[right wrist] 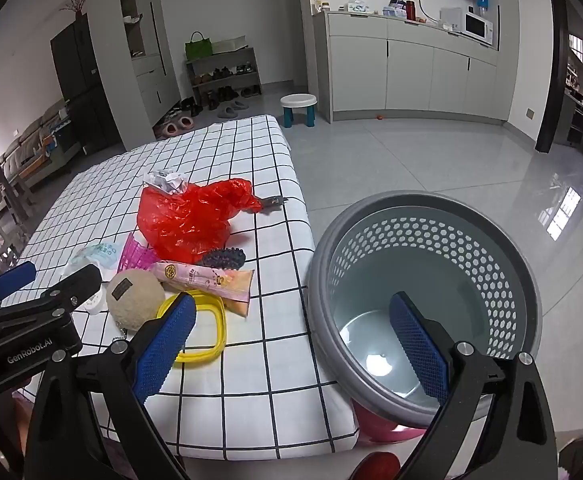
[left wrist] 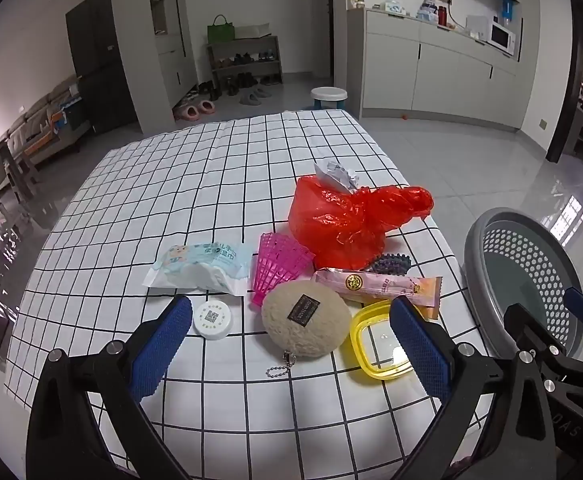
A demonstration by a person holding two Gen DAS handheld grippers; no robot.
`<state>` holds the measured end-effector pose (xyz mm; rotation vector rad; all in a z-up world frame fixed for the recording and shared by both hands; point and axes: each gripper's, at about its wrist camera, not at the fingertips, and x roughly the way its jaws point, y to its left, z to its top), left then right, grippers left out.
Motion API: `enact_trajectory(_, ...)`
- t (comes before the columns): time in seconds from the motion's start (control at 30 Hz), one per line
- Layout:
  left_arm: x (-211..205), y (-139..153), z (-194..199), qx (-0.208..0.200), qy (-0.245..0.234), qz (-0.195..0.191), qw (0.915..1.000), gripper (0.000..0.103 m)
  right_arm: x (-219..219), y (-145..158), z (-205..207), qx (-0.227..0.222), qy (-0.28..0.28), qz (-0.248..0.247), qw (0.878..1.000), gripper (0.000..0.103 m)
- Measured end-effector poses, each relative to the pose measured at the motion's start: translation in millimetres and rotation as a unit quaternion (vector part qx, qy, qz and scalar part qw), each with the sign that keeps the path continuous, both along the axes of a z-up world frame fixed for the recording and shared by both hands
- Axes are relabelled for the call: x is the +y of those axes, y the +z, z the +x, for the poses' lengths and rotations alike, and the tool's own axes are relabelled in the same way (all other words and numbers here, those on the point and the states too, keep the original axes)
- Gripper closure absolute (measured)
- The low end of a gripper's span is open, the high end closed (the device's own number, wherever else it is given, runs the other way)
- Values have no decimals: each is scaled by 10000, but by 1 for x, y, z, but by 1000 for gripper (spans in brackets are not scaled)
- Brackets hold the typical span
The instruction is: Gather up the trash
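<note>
On the checked tablecloth lies the trash, a red bag, pink wrapper and wipes pack, beside the gray basket, while left gripper and right gripper gape wide, holding nothing.

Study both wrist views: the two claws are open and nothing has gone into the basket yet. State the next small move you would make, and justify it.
Probably lower the left claw onto the fuzzy beige pouch and close. Both claws are open and empty, the pouch lies nearest, right between the left claw's fingers, and the grey basket beside the table stands empty, ready to receive it.
</note>
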<state>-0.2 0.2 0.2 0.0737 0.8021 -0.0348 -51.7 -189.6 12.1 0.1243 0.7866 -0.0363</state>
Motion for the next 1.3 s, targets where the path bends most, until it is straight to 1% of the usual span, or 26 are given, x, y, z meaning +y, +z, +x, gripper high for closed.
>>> enact_trajectory(0.47, -1, 3, 2, 14, -7, 53, 10000, 6, 0, 0, 0, -4, -7, -3, 10000, 10)
enact_trajectory(0.77, 1, 1, 2, 14, 11, 52, 10000, 6, -3, -3, 2, 10, -30, -34, 10000, 10)
enact_trajectory(0.9, 4, 0, 1, 28, 25, 47, 10000, 6, -2, 1, 0, 13, -44, -55, 10000, 10)
enact_trajectory(1.3, 3, -2, 1, 19, 17, 56, 10000, 6, -1, 0, 2, -15, -70, -68, 10000, 10)
